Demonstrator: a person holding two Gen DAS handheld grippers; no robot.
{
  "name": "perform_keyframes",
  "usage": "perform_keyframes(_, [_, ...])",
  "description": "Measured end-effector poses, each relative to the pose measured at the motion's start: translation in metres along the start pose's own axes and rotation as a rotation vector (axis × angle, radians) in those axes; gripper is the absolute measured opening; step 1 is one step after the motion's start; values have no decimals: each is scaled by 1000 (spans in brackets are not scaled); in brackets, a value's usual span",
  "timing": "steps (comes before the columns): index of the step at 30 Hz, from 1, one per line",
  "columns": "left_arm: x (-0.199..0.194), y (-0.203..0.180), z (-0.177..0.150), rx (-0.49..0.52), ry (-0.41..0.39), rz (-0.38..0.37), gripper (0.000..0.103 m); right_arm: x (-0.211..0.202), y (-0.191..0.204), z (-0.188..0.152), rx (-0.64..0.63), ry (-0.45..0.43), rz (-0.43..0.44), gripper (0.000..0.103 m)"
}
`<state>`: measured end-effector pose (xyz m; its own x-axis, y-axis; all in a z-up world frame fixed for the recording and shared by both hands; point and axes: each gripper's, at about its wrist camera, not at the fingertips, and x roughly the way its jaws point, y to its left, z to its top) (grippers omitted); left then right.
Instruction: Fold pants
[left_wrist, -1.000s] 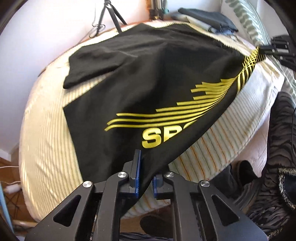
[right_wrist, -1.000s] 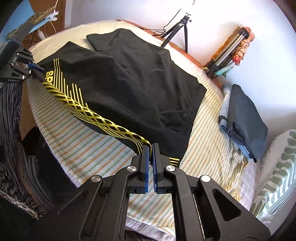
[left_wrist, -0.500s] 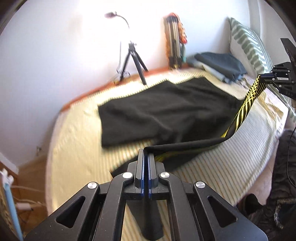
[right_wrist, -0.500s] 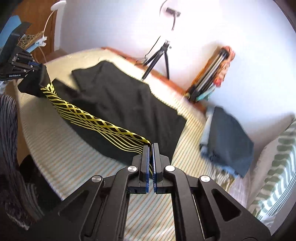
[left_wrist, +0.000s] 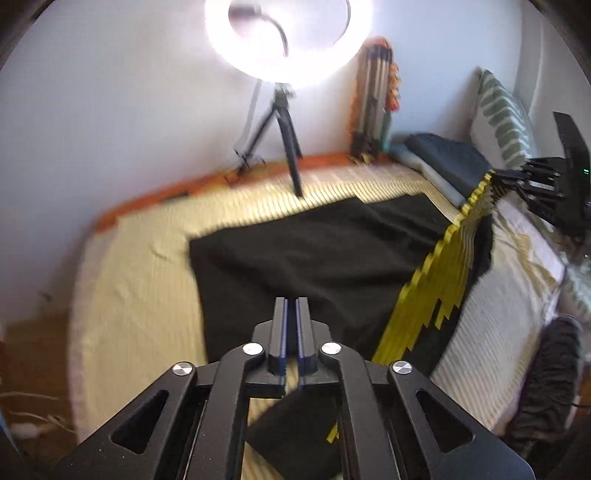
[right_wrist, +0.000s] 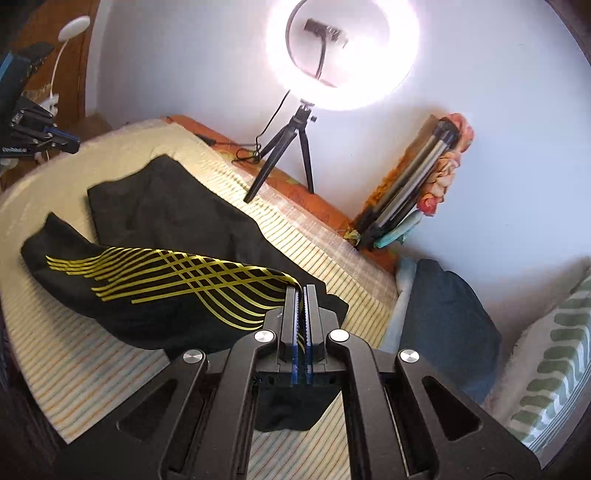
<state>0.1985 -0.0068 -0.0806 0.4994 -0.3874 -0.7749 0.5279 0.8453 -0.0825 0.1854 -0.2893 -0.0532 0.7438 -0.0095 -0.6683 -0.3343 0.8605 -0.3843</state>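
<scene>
Black pants with yellow stripes (left_wrist: 314, 258) lie on the striped bed; they also show in the right wrist view (right_wrist: 173, 236). My right gripper (right_wrist: 300, 295) is shut on the striped hem and holds it lifted; it shows at the right of the left wrist view (left_wrist: 517, 177). My left gripper (left_wrist: 291, 306) has its jaws nearly closed with a thin gap and no cloth between the tips; black cloth hangs below it. In the right wrist view it (right_wrist: 70, 142) is at far left, away from the pants, holding nothing.
A ring light on a tripod (right_wrist: 343, 55) stands at the bed's far edge by the wall. A folded dark garment (right_wrist: 443, 317) and a green-patterned pillow (right_wrist: 554, 369) lie at the right. A rolled bundle (right_wrist: 424, 177) leans on the wall.
My left gripper has let go of the pants corner, which has dropped onto the bed. Both grippers have risen and tilted toward the wall. The right gripper still holds the striped hem.
</scene>
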Motion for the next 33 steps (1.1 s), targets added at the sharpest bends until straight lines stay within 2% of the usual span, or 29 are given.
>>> perform_keyframes(1, [5,2,-8,-4,26,-12,21,3,0,-2,0,4,5,3])
perform_keyframes(2, [10,4,-17,-8,50,2,40,7,1,-5,1,10,9,3])
perform_keyframes(4, [18,12,-33,-20,90,2,56,13,2,-12,5,24,16,3])
perform_keyframes(9, [30,36,-70,-110,146,6,56,25,5,-29,19,65,33,3])
perform_keyframes(13, [37,41,-90,-130,160,-4,56,27,8,-37,27,91,40,3])
perform_keyframes(16, [44,37,-98,-107,161,7,55,28,11,-39,29,108,40,3])
perform_keyframes(18, [45,32,-100,-86,141,11,50,27,13,-40,26,116,39,3])
perform_keyframes(20, [44,29,-102,-63,125,28,36,25,16,-40,19,123,34,3])
perform_keyframes(22, [40,24,-102,-27,93,68,32,22,18,-39,16,128,31,3])
perform_keyframes(24, [36,23,-102,-9,71,69,26,20,19,-39,15,134,28,3])
perform_keyframes(26, [35,20,-104,12,68,45,12,18,21,-39,13,138,20,3])
perform_keyframes(33, [39,25,-108,-8,89,14,10,12,25,-41,20,140,12,3])
